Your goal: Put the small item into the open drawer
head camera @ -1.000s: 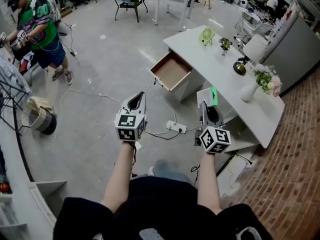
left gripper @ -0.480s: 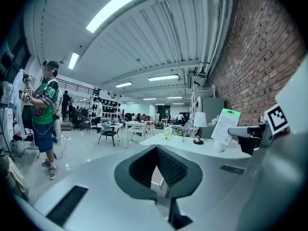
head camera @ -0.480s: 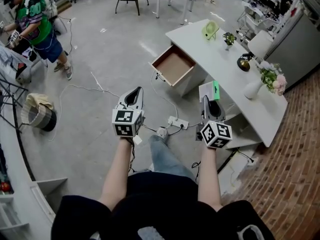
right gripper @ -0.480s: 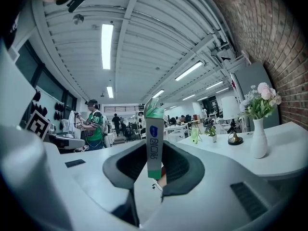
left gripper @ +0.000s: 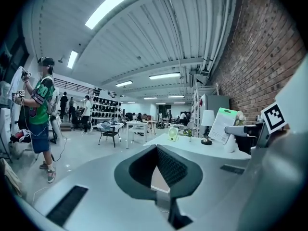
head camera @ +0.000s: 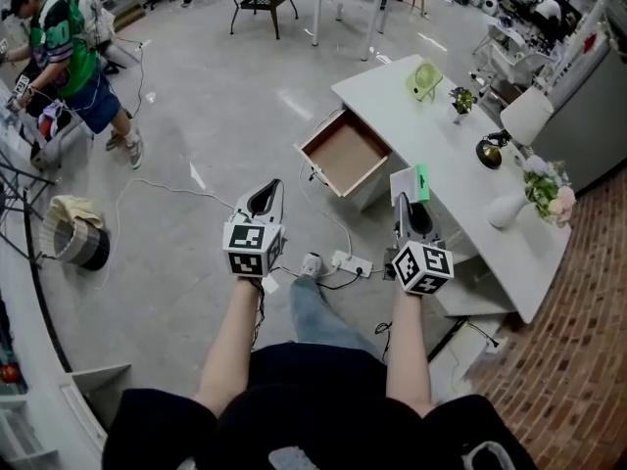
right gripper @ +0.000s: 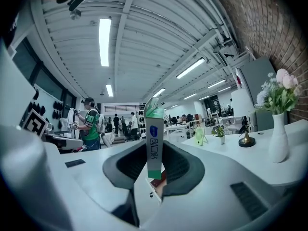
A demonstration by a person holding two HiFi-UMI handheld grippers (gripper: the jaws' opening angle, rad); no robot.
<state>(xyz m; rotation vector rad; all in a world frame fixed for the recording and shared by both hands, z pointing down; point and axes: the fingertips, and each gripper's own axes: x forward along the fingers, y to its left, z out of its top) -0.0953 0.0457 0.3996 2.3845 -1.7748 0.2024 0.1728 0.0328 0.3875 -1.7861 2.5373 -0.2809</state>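
The person holds two grippers out over the floor, one in each hand, side by side and well apart. The left gripper (head camera: 266,197) carries nothing: its two fingers meet at their tips, and only the room shows past them. The right gripper (head camera: 411,211) has its two fingers clamped on the one small item (head camera: 415,183), a flat white box with a green end. The box stands upright, sticking out beyond the fingertips. In the right gripper view it fills the middle of the gap, green at top and bottom, with blue print on its white face.

One drawer (head camera: 345,153) stands pulled open at the near left end of the white bench (head camera: 423,143), its brown bottom bare. The boxed item is not in it. It sits in the air to the right of the drawer and nearer the person, over the bench's near edge.

Four things stand on the bench in a row toward the right: one small green fan (head camera: 422,78), one little potted plant (head camera: 460,99), one lamp (head camera: 516,123) with a white shade, and one white vase (head camera: 508,209) of flowers.

On the floor between the grippers lies one white power strip (head camera: 351,260) with cables running from it. At the far left stands one other person (head camera: 61,49) in a green shirt, and one round basket (head camera: 80,231) sits on the floor at the left.
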